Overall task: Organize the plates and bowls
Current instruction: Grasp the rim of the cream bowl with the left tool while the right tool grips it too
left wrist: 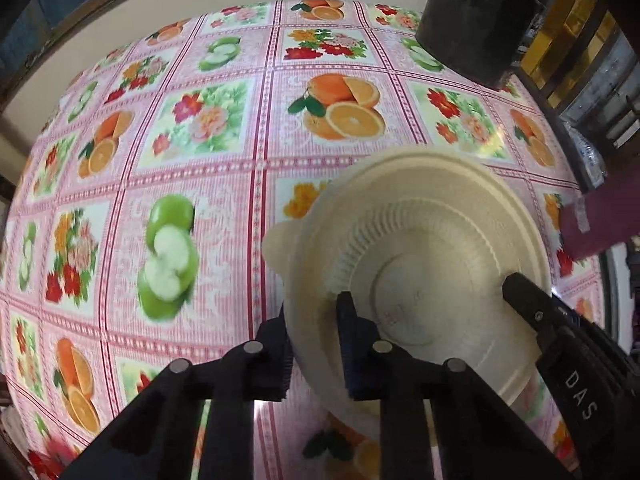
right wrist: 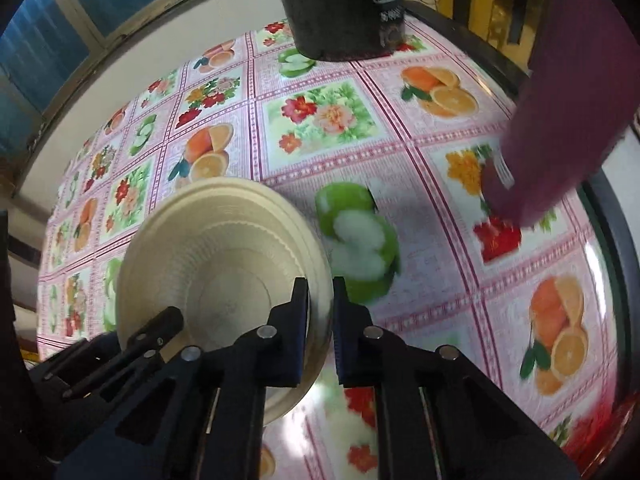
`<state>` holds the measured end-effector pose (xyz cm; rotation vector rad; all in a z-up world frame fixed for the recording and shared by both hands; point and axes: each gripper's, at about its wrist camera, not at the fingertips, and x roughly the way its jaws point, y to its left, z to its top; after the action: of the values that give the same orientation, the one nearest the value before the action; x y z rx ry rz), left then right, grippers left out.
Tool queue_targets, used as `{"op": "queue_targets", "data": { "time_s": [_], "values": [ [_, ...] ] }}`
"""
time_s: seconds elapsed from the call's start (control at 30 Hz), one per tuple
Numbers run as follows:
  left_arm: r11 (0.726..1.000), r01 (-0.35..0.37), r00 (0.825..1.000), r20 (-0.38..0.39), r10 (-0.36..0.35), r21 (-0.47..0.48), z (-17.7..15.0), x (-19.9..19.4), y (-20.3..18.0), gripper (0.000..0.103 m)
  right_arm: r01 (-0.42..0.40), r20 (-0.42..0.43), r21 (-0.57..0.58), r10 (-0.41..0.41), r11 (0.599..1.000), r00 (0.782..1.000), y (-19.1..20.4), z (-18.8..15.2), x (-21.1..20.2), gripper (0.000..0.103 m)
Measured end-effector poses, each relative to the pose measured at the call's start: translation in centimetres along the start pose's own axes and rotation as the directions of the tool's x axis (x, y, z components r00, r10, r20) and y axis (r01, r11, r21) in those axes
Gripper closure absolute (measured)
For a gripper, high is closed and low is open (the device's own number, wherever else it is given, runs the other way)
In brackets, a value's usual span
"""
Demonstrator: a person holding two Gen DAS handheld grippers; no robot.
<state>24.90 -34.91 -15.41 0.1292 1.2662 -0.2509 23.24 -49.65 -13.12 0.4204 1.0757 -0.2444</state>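
We are gripping a cream bowl [left wrist: 420, 264] from two sides above a table [left wrist: 224, 168] that is wearing a pink cloth printed with oranges, green apples and flowers. In the left wrist view, our left gripper [left wrist: 314, 344] is pinching the bowl's near-left rim: one finger is lying outside the wall and the other inside, so the jaws are standing nearly together, clamped on the rim. A small tab is projecting from the rim at the bowl's left. At the right of the same view, a finger of our right gripper [left wrist: 528, 300] is resting inside the bowl. In the right wrist view, our right gripper [right wrist: 320, 328] is likewise clamping the bowl's [right wrist: 216, 256] right rim, one finger inside and one outside, with only the wall's thickness between them; the left gripper [right wrist: 156, 330] is entering the bowl from the lower left. The bowl is appearing tilted and raised off the cloth, though we cannot tell whether its underside is touching the table. A black cylindrical container [right wrist: 340, 8] is standing at the far edge, and a maroon object [right wrist: 572, 104] is leaning in from the right, its lower end near the cloth.
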Motion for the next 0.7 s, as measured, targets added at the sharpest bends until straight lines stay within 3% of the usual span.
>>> {"op": "queue_targets", "data": {
  "time_s": [0.13,0.3,0.47,0.57,0.7],
  "values": [
    [0.999,0.01,1.0,0.008,-0.011,0.039,-3.2,-2.3,0.0,0.082,0.012,0.009,0.023,-0.012,1.0,1.0,-0.3,-3.3,-2.9,0.091],
    [0.998,0.037,0.999,0.004,-0.038,0.058,-9.5,-7.4,2.2,0.082,0.021,0.021,0.027,-0.022,0.999,1.0,0.9,-9.1,-8.3,0.091],
    [0.997,0.045,0.997,0.057,-0.049,0.063,-15.8,-13.9,7.2,0.081,-0.013,0.074,-0.036,0.015,0.999,0.997,5.0,-15.7,-14.9,0.091],
    [0.998,0.019,0.994,0.107,-0.026,0.066,-19.3,-17.2,10.9,0.079,-0.057,0.088,-0.043,0.06,0.997,0.994,7.8,-18.9,-17.5,0.091],
    [1.0,0.002,0.994,0.11,-0.002,0.005,-22.3,-19.5,16.9,0.079,-0.104,0.091,-0.094,0.113,0.99,0.989,12.8,-23.1,-19.5,0.091]
  ]
}}
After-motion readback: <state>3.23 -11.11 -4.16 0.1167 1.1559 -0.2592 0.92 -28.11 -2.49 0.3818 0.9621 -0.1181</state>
